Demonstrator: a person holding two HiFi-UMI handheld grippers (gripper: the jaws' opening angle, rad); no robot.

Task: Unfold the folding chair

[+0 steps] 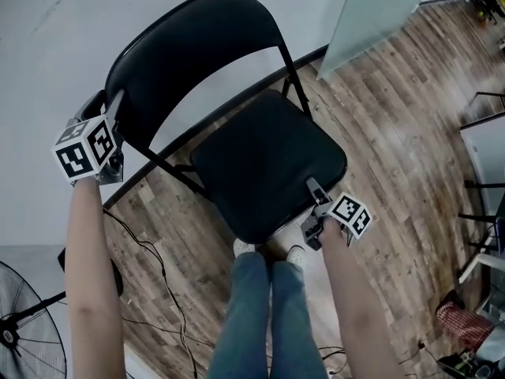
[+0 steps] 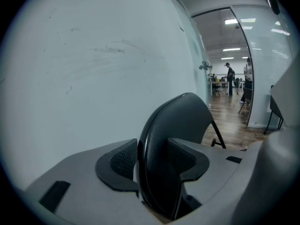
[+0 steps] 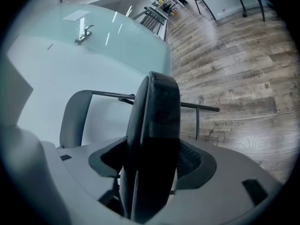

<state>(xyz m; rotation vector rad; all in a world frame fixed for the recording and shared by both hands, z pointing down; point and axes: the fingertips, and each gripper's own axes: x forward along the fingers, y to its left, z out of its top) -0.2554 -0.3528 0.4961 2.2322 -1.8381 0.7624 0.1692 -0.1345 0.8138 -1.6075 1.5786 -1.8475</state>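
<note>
A black folding chair stands on the wood floor with its padded seat (image 1: 268, 160) tilted down toward me and its curved backrest (image 1: 189, 54) near the white wall. My left gripper (image 1: 110, 136) is shut on the backrest's left edge; in the left gripper view the backrest (image 2: 164, 163) fills the gap between both pads. At the seat's front right corner my right gripper (image 1: 314, 212) is shut on the seat, and the right gripper view shows the seat (image 3: 154, 139) edge-on, squeezed between the jaws. The chair's thin black frame (image 1: 293, 77) shows beside the seat.
My legs and shoes (image 1: 268, 306) stand just in front of the chair. Cables (image 1: 158, 290) trail over the floor at the lower left beside a fan (image 1: 24, 322). A glass partition (image 1: 379, 14) rises at the upper right, with other chair frames (image 1: 481, 188) along the right edge.
</note>
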